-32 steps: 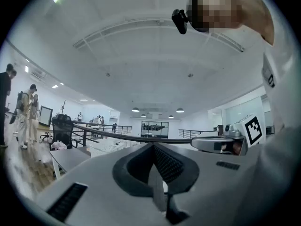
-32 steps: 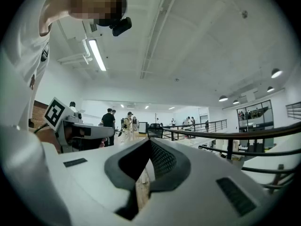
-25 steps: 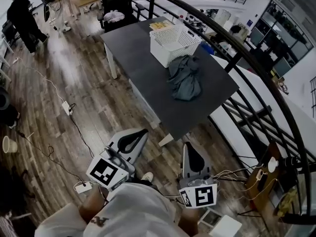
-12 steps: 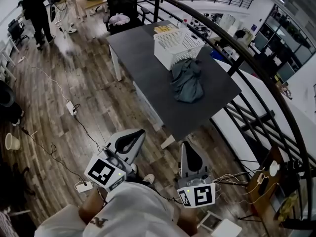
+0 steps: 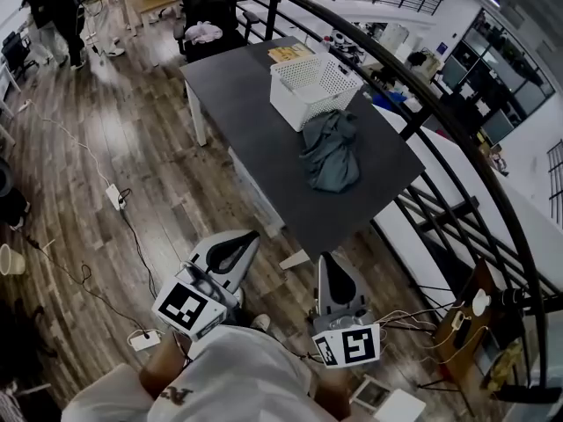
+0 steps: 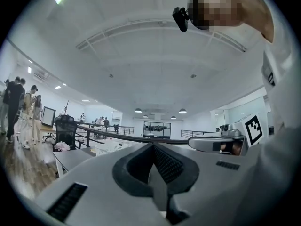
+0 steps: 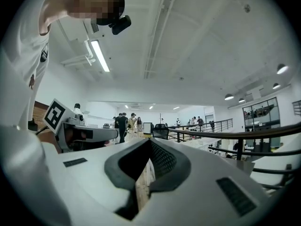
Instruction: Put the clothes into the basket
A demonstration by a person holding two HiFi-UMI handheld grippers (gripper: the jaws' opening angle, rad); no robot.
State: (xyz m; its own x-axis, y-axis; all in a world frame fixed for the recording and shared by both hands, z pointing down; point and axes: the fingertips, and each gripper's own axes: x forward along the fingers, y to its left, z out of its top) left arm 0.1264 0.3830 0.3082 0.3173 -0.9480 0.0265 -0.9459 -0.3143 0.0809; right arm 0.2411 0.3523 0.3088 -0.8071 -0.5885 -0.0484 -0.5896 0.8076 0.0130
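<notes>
**Head view with both gripper views.** The left tool (image 5: pixel 242 244) and the right tool (image 5: pixel 332 271) are held low, close to the person's torso. They sit side by side and apart, above the wooden floor (image 5: pixel 149 174) and well short of the desk (image 5: pixel 246 121). Each points forward toward the desk, with its marker cube turned up to the head camera. The left tool's jaws are pressed together with nothing between them. The right tool's jaws are likewise pressed together and empty. The grey clothes (image 5: pixel 332 152) lie crumpled on the desk, outside the white basket (image 5: pixel 315 82) and touching its near wall. The basket stands upright toward the desk's far end.
</notes>
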